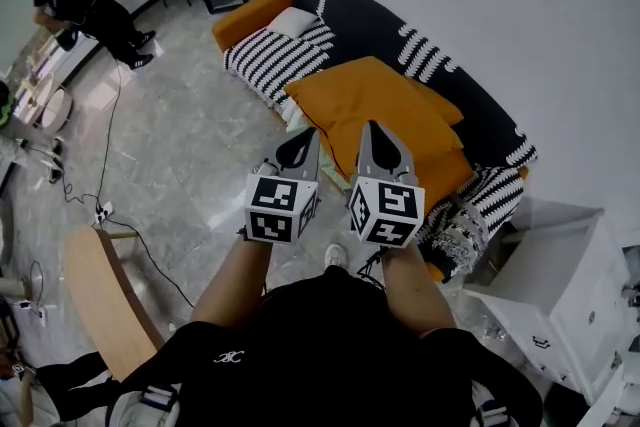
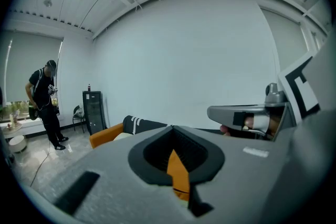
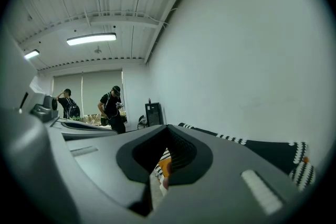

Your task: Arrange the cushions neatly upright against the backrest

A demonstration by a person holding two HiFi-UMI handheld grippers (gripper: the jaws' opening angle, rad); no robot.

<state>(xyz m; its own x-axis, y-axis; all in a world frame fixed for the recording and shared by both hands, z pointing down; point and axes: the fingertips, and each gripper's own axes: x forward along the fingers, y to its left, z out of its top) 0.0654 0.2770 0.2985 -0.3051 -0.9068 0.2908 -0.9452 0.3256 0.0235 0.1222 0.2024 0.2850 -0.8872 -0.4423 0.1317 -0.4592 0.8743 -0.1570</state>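
In front of orange sofa point(image 1: 255, 13): left claw point(image 1: 308, 137), right claw point(image 1: 373, 130) both closed tight, empty, pointing at large orange fabric cushion point(image 1: 380, 100); black-white striped cushion point(image 1: 272, 57) alongside.

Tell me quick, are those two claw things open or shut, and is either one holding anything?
Left gripper: jaws closed, holding nothing.
Right gripper: jaws closed, holding nothing.
Both point toward the orange cushion.
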